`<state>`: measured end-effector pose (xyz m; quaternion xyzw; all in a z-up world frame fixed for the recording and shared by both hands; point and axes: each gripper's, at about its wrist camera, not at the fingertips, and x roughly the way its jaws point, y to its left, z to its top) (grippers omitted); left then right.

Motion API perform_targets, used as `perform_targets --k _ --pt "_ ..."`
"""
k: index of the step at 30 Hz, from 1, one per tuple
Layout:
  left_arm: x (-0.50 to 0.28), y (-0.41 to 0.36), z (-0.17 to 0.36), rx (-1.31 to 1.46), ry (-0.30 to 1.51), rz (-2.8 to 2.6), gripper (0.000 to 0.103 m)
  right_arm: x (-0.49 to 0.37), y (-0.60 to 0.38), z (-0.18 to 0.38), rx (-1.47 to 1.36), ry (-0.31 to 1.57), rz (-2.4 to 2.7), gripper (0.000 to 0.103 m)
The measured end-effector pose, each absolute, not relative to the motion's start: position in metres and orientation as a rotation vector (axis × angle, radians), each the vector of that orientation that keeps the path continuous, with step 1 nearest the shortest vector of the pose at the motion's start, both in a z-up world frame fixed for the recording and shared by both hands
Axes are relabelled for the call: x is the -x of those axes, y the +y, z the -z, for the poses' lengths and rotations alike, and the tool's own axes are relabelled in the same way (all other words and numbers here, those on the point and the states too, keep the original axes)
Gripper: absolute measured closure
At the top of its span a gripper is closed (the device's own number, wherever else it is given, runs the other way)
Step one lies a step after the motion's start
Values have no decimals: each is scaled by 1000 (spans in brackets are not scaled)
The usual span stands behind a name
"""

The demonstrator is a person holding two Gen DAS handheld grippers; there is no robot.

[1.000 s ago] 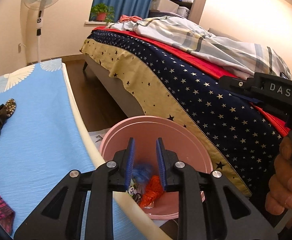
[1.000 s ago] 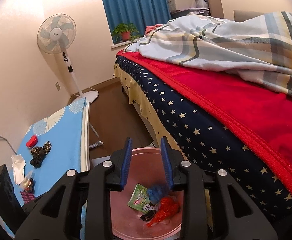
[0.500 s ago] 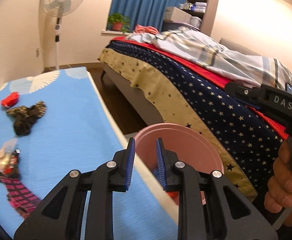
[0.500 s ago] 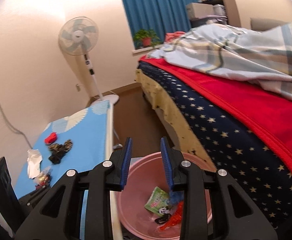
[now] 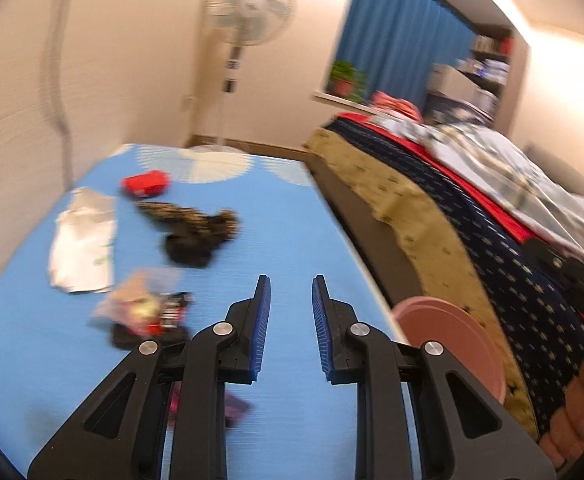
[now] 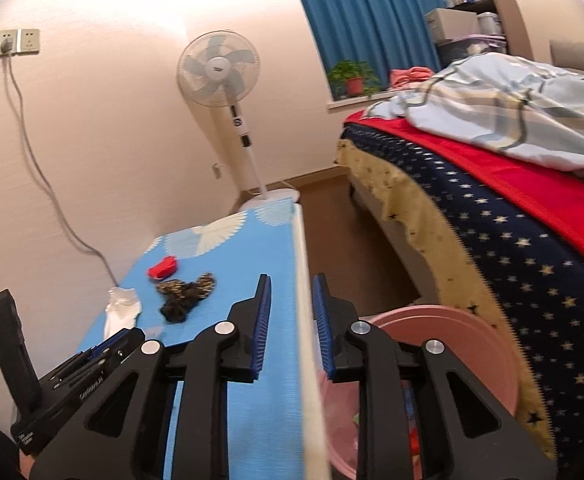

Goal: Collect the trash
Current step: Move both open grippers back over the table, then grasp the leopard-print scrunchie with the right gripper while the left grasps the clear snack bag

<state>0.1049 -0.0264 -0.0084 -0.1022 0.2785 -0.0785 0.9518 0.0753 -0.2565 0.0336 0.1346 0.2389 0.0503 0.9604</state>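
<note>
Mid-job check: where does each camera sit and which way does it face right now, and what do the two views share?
Left wrist: on the left claw, looking down over the blue table at its litter; the other hand shows at lower right.
Right wrist: on the right claw, jaws apart and empty, looking along the table edge, pink bin below; the left claw's body shows at lower left.
Shared: table, red scrap, bin, fan, bed.

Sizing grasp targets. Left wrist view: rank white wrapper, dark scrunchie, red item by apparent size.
1. white wrapper
2. dark scrunchie, close behind the wrapper; blur makes that order unsure
3. red item, farthest, so possibly understated
</note>
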Motion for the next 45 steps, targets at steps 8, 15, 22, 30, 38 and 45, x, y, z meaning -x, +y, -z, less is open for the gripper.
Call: perform_targets --k 8,15,22,30,38,45 --pt "-113 28 21 314 579 -43 81 -88 -223 -29 -260 481 -191 83" --pt "-120 70 36 422 601 -165 81 -97 -206 -21 -242 497 -244 84" --pt "-133 83 58 486 656 -205 65 -113 -189 -9 -237 535 -297 84" --pt "-148 91 78 532 711 -222 56 -149 -156 7 -230 586 -370 83" --pt "-157 94 85 565 728 -209 58 -208 -119 28 -241 680 -439 76" --pt "-160 100 82 563 718 -199 95 -266 -78 62 -246 817 -499 63"
